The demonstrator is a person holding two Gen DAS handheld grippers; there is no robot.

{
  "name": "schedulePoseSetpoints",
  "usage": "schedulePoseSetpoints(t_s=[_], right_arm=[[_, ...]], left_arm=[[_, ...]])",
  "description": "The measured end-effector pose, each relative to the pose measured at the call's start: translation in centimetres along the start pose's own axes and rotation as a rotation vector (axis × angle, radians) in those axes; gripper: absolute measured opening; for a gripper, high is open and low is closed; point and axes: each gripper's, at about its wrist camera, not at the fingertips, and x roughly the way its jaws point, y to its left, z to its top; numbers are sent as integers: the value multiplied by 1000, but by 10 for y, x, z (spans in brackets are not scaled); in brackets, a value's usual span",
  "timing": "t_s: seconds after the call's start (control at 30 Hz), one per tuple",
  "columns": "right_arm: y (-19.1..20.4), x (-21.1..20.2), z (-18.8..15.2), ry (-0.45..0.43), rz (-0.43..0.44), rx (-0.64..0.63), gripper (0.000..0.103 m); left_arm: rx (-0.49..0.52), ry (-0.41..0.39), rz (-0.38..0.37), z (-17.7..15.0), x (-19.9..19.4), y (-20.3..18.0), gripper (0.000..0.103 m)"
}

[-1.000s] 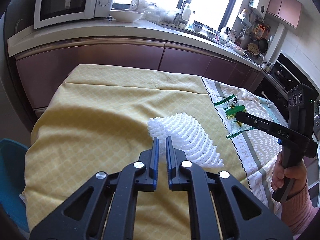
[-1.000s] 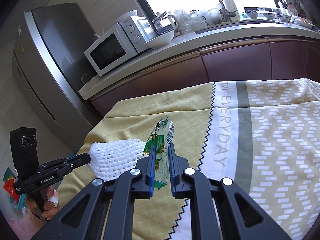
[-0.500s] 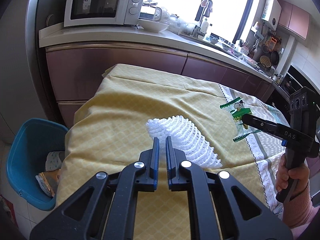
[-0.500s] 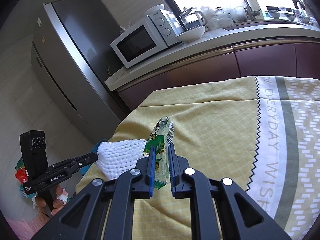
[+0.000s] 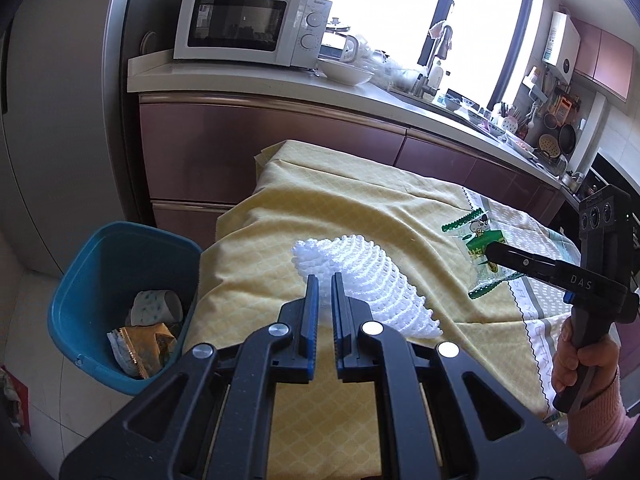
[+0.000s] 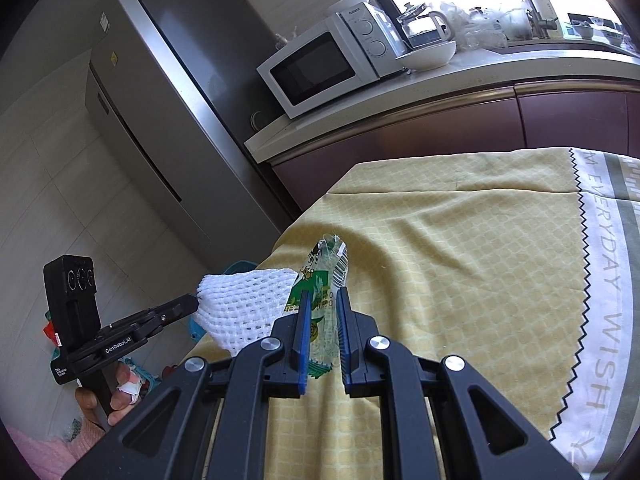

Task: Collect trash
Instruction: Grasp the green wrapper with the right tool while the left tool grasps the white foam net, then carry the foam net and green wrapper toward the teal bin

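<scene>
Over the desk's [image 5: 304, 208] yellow edge, the left hand-held gripper [image 5: 323, 286] pinches white foam netting [image 5: 360, 264] and the right hand-held gripper [image 6: 323, 300] a green snack wrapper [image 6: 320, 276]; carry both above the blue bin [image 5: 80, 272] (already part-filled) before letting go.

My claws are matt black plastic with blue pads; the left gripper [image 5: 324, 280] pinches a white foam net [image 5: 360, 272], soft and knobbly, and the right gripper [image 6: 322, 294] a glossy, crinkled plastic wrapper [image 6: 324, 272]. Under them lies a matt woven cloth [image 5: 320, 208]. The bin [image 5: 84, 280] is smooth blue plastic, the fridge [image 6: 160, 92] brushed metal.
</scene>
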Motion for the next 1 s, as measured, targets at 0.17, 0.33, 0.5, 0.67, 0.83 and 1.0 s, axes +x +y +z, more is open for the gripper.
schedulePoseSetpoints(t_s=[0.17,0.33,0.5,0.67,0.83,1.0], right_arm=[[16,9,-1,15,26,-20,11],[31,18,-2,30,47,-39,11],[41,27,-3,46,63,-52,11],[50,35,-2,59,77,-64,11],[62,44,0,72,95,-82,11],[73,53,0,87,114,-103,11]], left_arm=[[-11,-17,17,-4,-14,12,7],[-25,-31,27,-4,-26,21,7],[-38,-42,43,-5,-33,30,7],[-61,-53,55,-6,-40,41,7],[-83,-62,70,-7,-47,54,6],[-100,-70,82,-8,-52,64,1]])
